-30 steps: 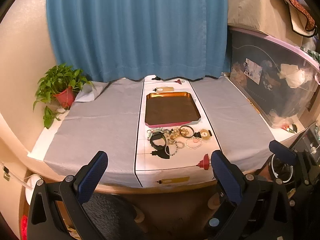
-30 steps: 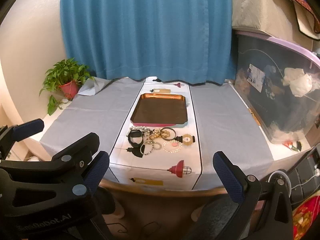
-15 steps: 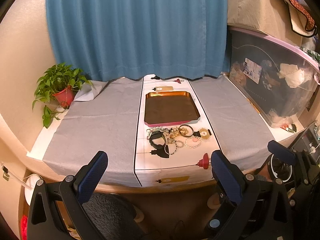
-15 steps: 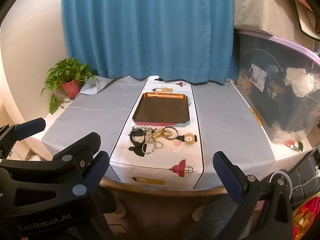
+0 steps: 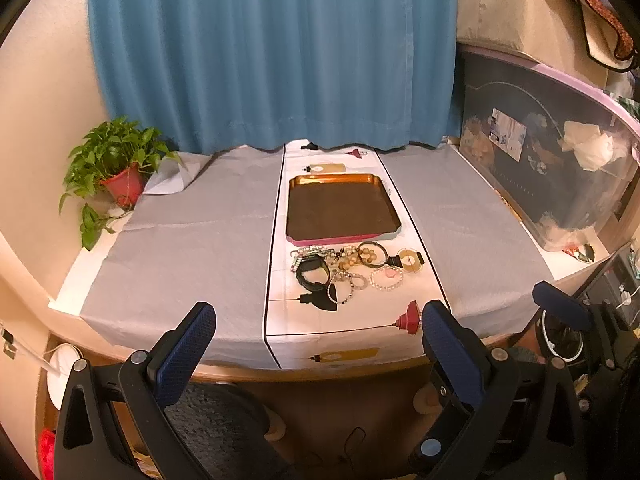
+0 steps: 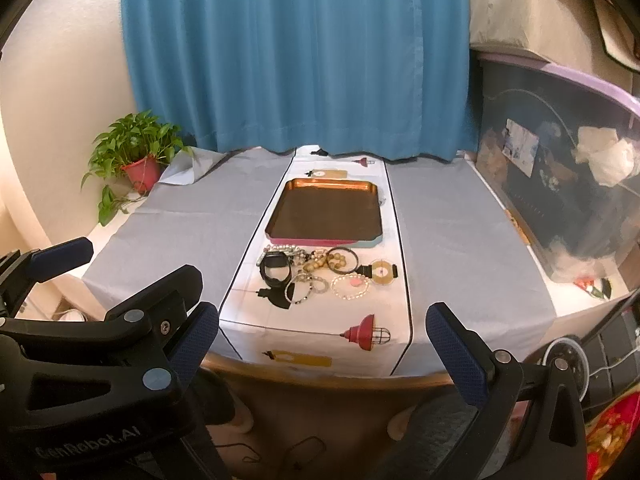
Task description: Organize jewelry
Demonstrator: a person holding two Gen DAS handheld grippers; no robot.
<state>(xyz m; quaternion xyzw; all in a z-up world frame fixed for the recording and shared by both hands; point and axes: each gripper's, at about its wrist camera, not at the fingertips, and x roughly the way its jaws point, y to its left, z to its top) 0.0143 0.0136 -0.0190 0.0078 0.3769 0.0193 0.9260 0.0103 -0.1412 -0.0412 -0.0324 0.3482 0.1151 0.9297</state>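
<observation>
On the table (image 5: 192,248), the copper tray (image 5: 340,208) lies bare, so by my judgement nothing is sorted yet. The jewelry (image 5: 352,270) sits heaped just beside its near edge. The left tool (image 5: 316,344) and right tool (image 6: 322,346) hang released, well short of it.

A: Approach from the near desk (image 6: 460,248) edge open?
B: Yes, grey cloth both sides bare. Jumbled bracelet-and-watch pile (image 6: 320,276) sits just before copper rectangular tray (image 6: 326,210).
A: Sides?
B: Clear plastic storage bin (image 6: 560,184) right, red-potted green plant (image 6: 136,152) far left.
</observation>
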